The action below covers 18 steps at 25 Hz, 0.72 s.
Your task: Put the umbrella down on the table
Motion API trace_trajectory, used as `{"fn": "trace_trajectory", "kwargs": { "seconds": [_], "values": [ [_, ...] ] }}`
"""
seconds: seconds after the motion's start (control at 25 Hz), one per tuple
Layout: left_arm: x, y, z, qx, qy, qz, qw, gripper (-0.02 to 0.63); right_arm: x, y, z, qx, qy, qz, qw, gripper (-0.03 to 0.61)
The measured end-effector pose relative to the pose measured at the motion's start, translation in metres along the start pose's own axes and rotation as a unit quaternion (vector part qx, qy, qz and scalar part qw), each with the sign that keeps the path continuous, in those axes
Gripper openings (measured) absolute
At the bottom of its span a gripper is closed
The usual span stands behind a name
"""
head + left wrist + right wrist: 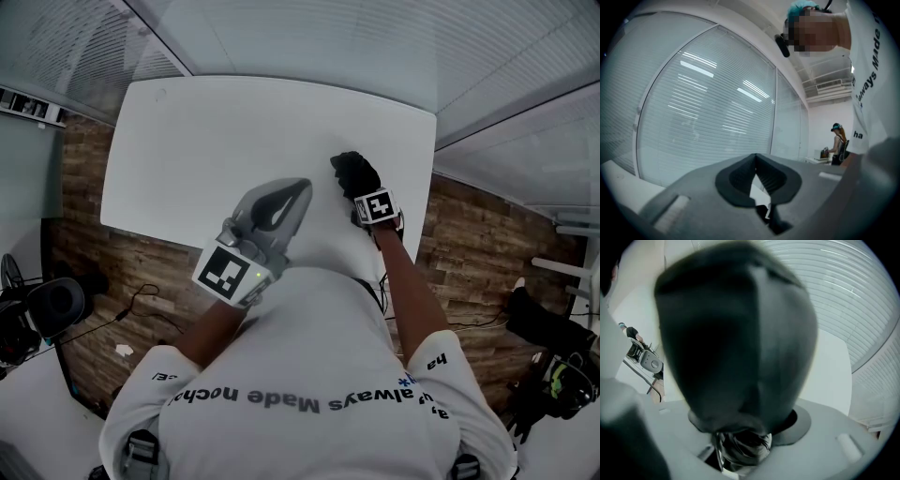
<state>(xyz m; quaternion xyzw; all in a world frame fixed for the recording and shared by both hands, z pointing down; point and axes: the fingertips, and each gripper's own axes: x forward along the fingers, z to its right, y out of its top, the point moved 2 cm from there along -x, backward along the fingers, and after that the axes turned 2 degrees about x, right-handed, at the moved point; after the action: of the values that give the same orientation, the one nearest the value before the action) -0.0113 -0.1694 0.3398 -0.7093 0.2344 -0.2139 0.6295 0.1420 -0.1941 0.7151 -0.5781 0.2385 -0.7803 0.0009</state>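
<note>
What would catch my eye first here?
A black folded umbrella stands out against the white table, sitting between the jaws of the right tool; it fills the right gripper view. Left of it, the grey left tool points across the table, shut and empty.

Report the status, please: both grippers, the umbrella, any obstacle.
Left gripper shut, empty. Right gripper open around umbrella, over table. Nothing in the way.

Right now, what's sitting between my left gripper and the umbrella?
Nothing but bare white table. In the head view, the short stretch from the left gripper to the black umbrella holds no other thing.
</note>
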Motion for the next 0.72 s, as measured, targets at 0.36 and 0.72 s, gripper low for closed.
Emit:
{"fn": "trace_trajectory", "kwargs": {
  "seconds": [0.36, 0.72],
  "values": [
    [-0.001, 0.001, 0.005, 0.000, -0.006, 0.003, 1.0000, 0.003, -0.015, 0.012, 0.002, -0.006, -0.010, 0.024, 1.000, 0.221],
    [-0.003, -0.002, 0.007, -0.005, -0.011, 0.002, 0.9999, 0.003, -0.072, 0.014, -0.008, -0.003, 0.004, 0.115, 0.993, 0.202]
  ]
}}
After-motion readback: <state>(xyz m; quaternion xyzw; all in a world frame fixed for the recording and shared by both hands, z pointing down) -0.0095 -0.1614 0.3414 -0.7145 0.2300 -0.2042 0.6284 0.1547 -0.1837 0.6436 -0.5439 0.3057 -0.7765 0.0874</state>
